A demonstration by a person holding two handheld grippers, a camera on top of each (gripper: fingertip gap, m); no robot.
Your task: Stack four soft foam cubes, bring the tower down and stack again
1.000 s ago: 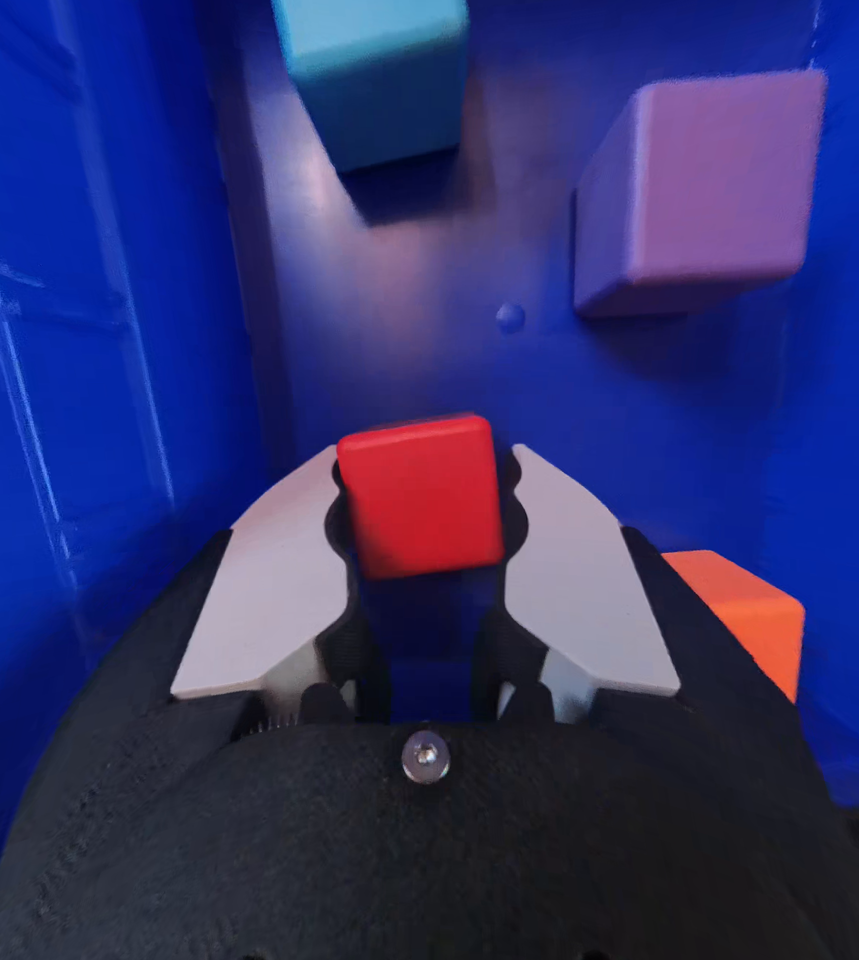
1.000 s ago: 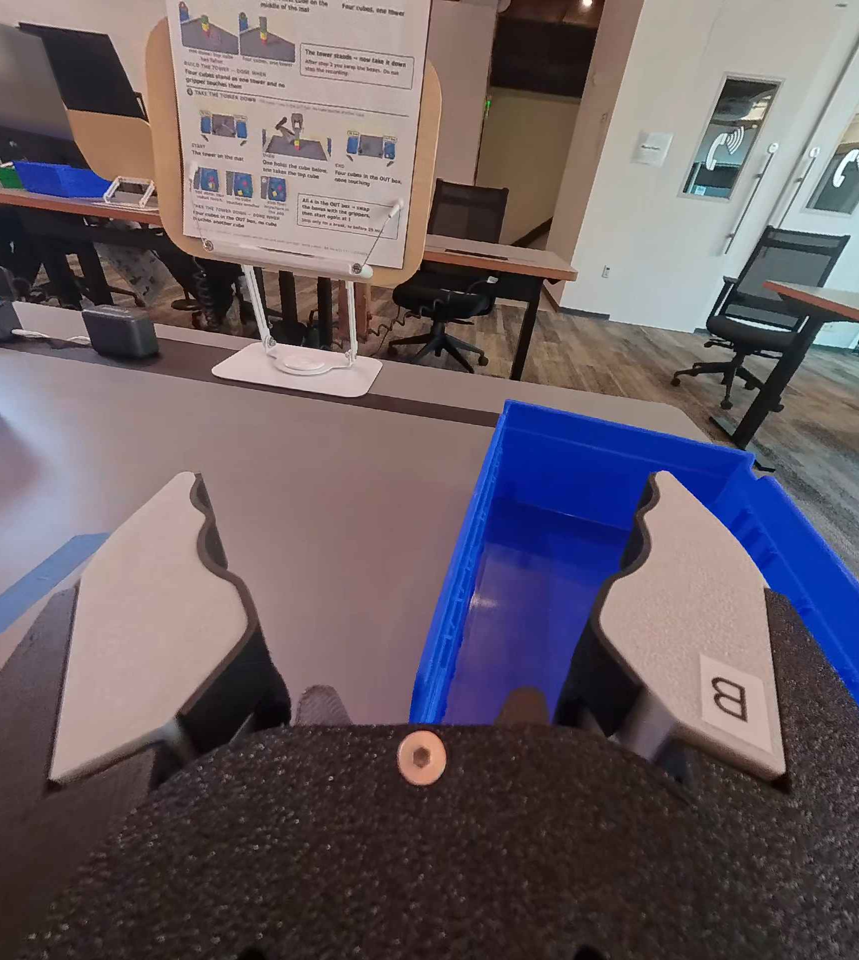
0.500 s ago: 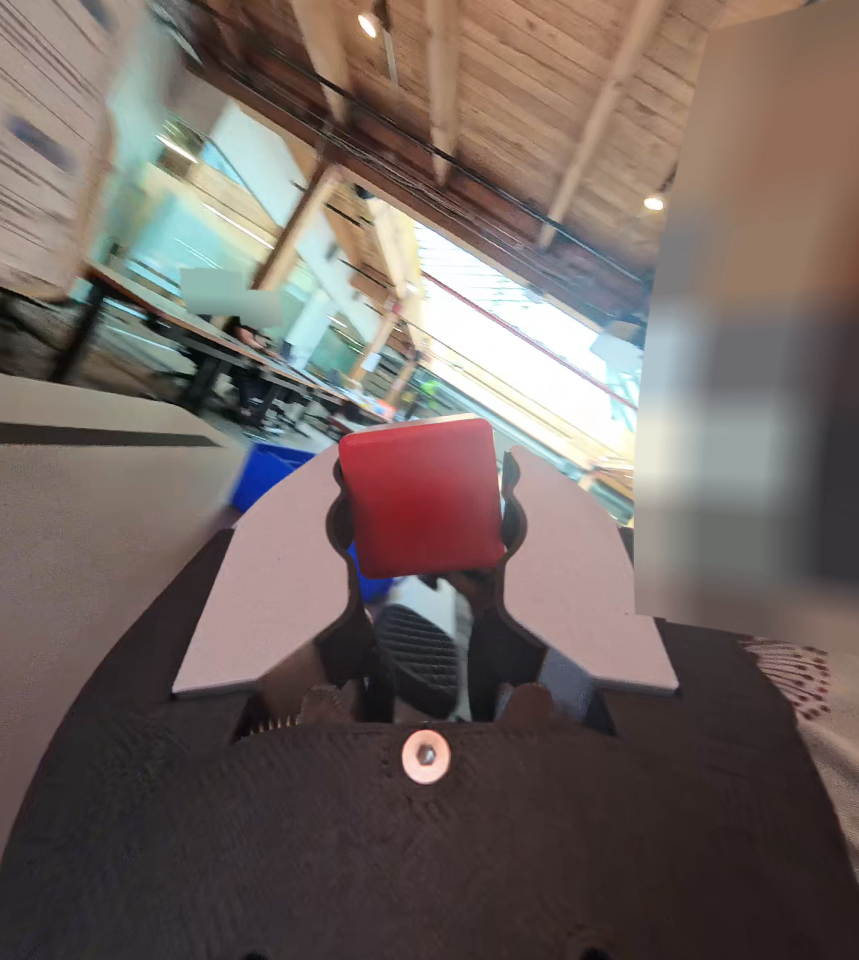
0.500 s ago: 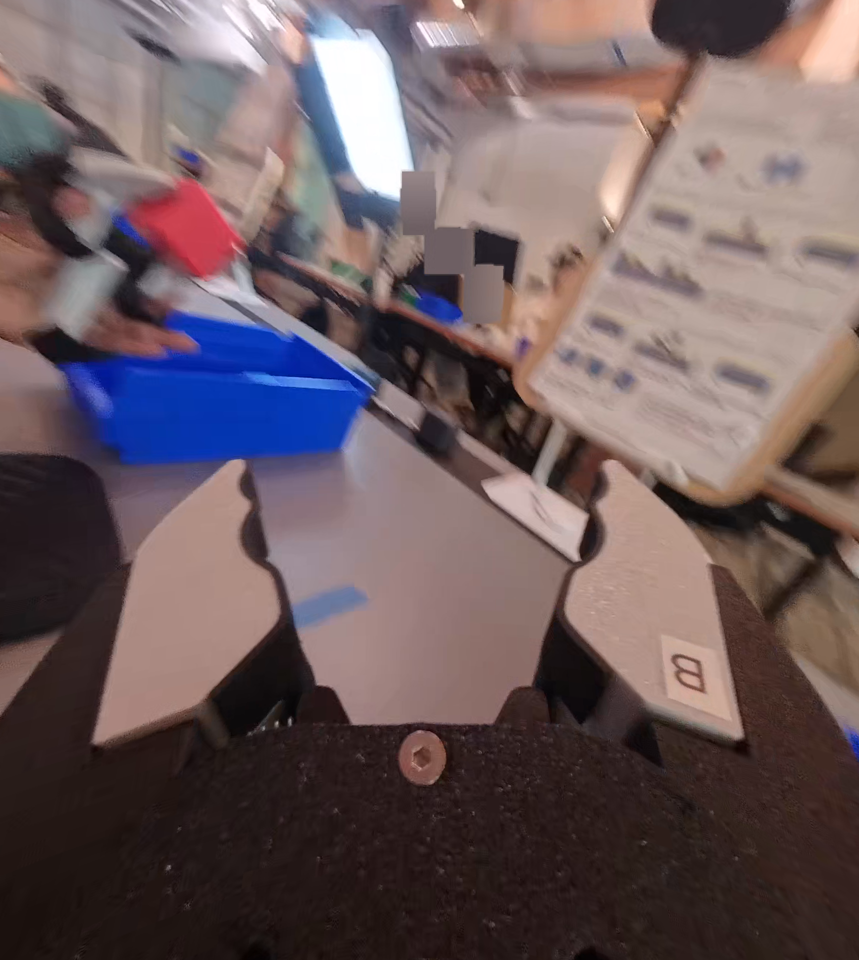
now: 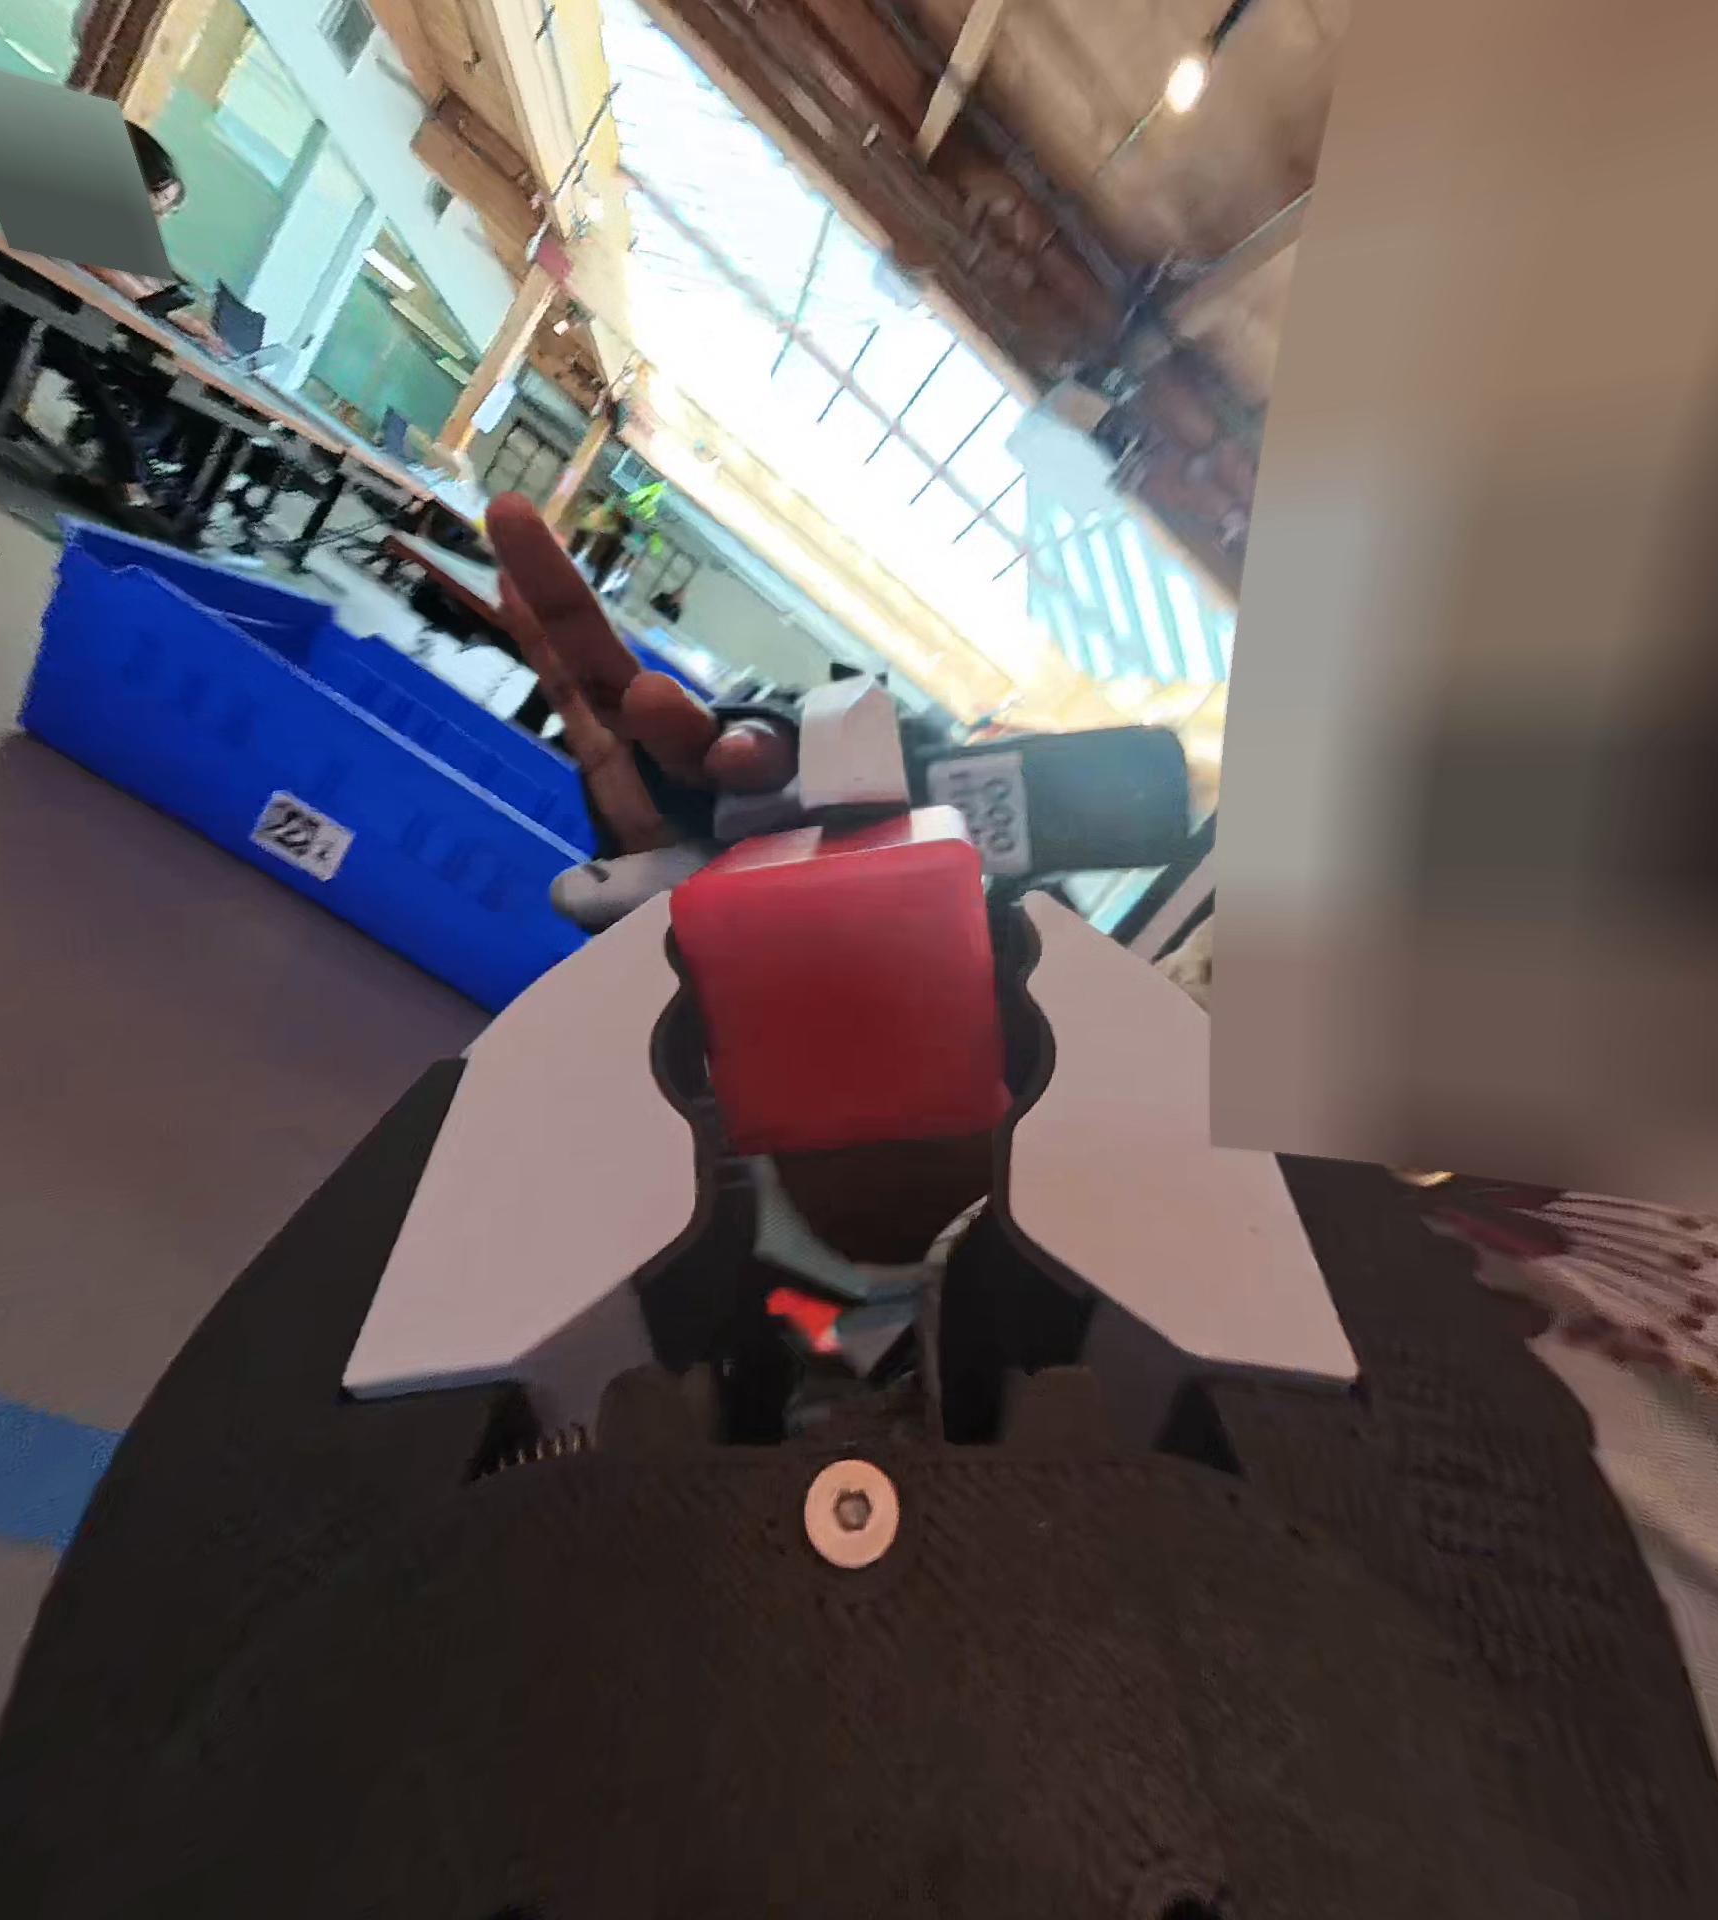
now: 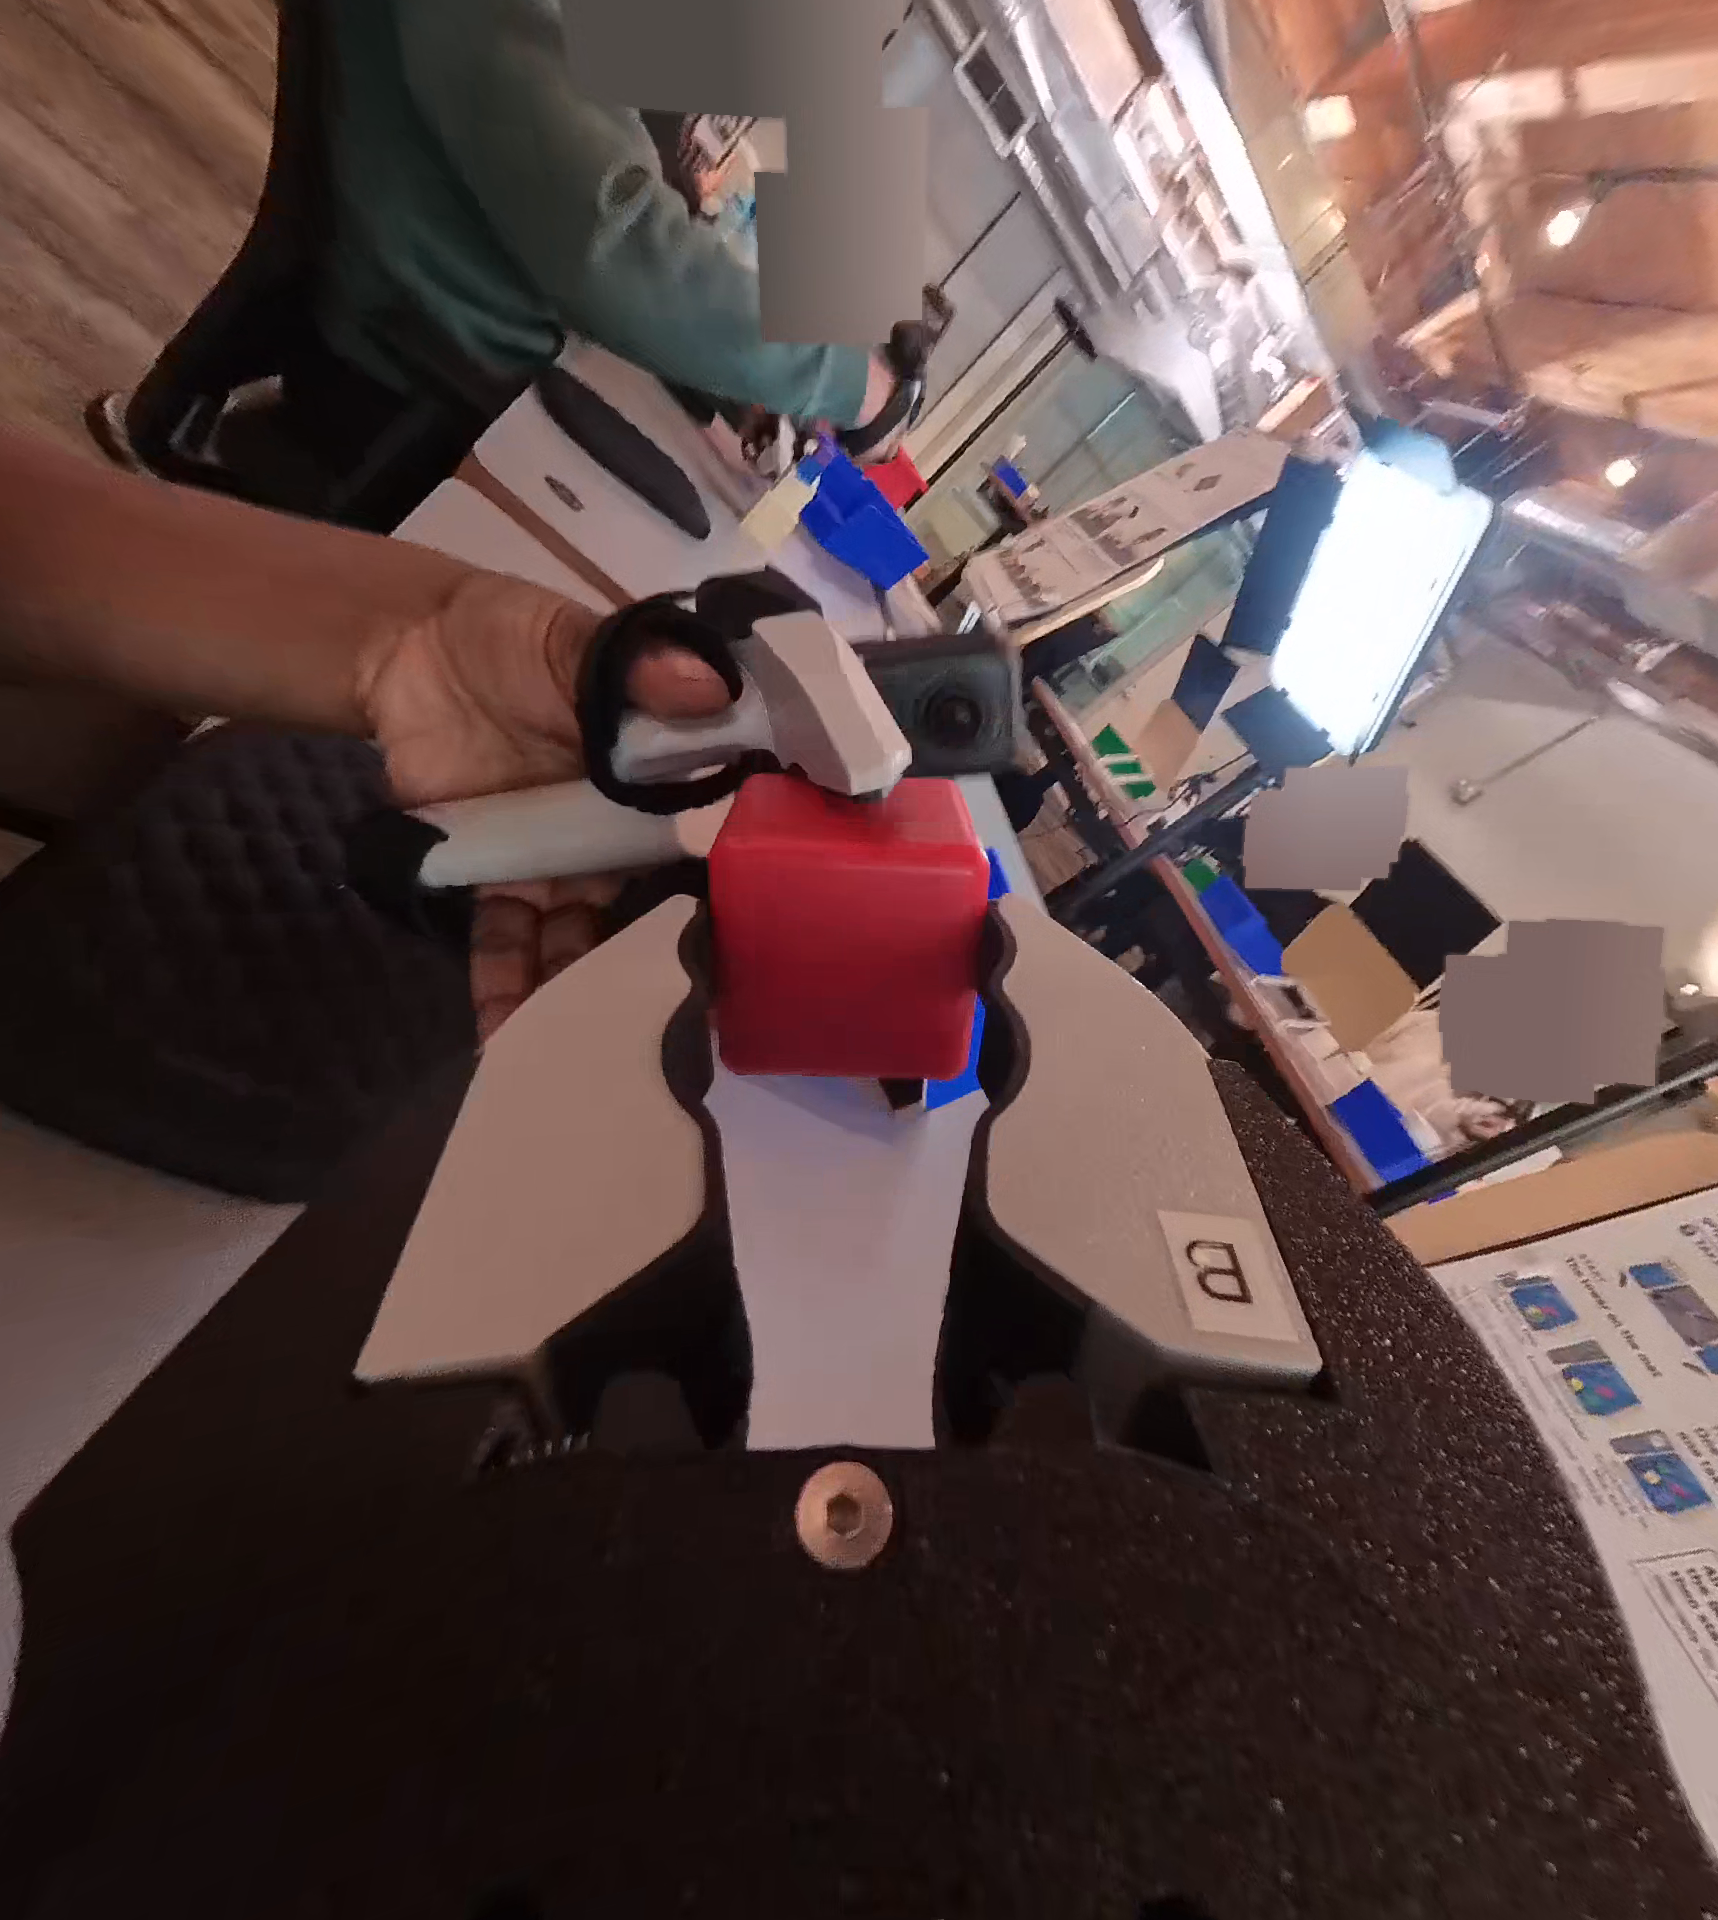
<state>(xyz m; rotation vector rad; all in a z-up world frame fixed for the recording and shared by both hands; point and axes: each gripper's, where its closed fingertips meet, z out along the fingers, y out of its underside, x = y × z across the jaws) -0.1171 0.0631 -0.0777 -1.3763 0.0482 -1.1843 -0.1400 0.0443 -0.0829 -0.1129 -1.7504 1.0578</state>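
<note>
step: a mid-air handover of the red cube (image 5: 839,1003) is judged to be in hand, left gripper (image 5: 839,1023) to right gripper (image 6: 844,971).
left gripper state: closed narrow on the red cube; side faces are pinched between its grey fingers (image 5: 564,1174), centre of the left wrist frame.
right gripper state: closed narrow onto the same cube in the right wrist frame; contact is seen on both side faces.
cube vs grippers: held off the worktop (image 5: 138,1049), gripped from two directions at once. In the right wrist frame the left gripper's finger tip is seen touching the cube's top edge, just above centre.
how to do it well: right grip should be confirmed firm before the left is opened; foam is soft, so squeeze is best kept moderate to avoid the cube being deformed or popping out.
release: left jaws should be opened straight, then backed away without the cube being dragged or twisted.
risk: cube could be dropped if both grips are loosened together.
hand: operator's hand (image 6: 481,686) is seen on the left gripper's handle, left of centre in the right wrist frame.
surroundings: blue bin (image 5: 294,769) sits on the worktop at mid-left of the left wrist frame, well apart from the cube.
other cubes: not in view.
</note>
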